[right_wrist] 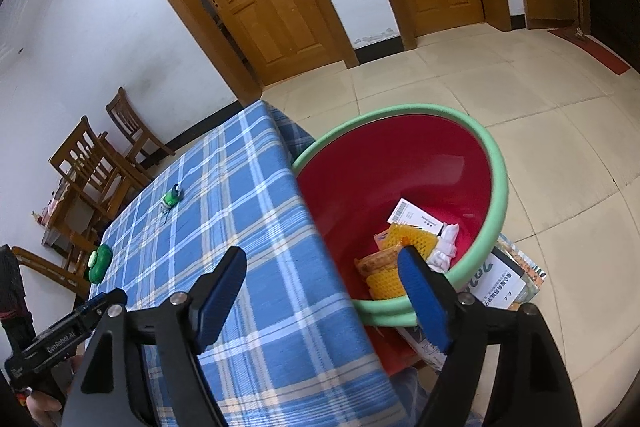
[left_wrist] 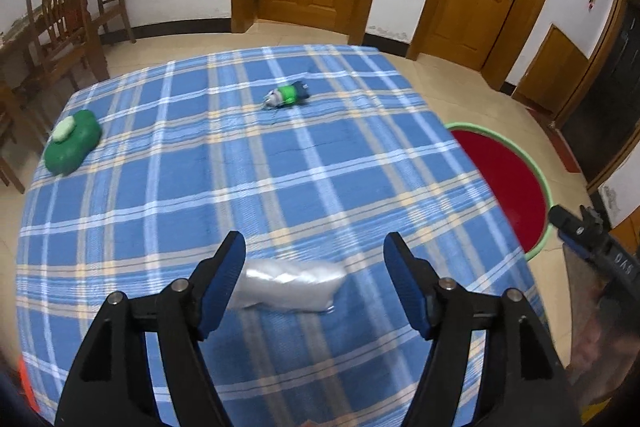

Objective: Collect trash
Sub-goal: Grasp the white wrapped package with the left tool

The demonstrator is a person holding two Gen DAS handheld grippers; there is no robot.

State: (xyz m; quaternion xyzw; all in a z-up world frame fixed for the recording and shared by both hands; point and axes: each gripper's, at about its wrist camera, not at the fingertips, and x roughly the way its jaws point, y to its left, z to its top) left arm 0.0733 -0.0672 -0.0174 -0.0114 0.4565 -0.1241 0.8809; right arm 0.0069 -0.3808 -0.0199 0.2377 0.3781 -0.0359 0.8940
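The left tool [left_wrist: 314,255] hangs released over the bench [left_wrist: 360,155], which is draped in a blue plaid cloth. Its jaws stand wide, and the crumpled clear plastic wrapper [left_wrist: 288,287] lies on the cloth between them, nearer the left pad, with nothing pressing on it yet. The step in hand looks like the pickup of this wrapper.

To do it well, the tool should shift slightly so the wrapper sits centred between the pads, then sink until the tips nearly brush the cloth. Thin film will probably crush and slide, so the jaws should close right down on the bulkiest fold. Pinching the tablecloth along with it is the main risk, so a small test lift before travelling would show whether the cloth comes up too.

The right tool [right_wrist: 324,259] is likewise released and empty, hovering over the bench edge beside the round red plastic basin with a pale green rim [right_wrist: 496,163]. The basin stands on the floor against the bench and already holds a white barcoded card, yellow foam netting and other scraps.

Two more pieces lie farther out on the cloth: a small crushed bottle with a green label [left_wrist: 288,95] and a flat green plastic container with a white cap [left_wrist: 72,143], well apart from each other.
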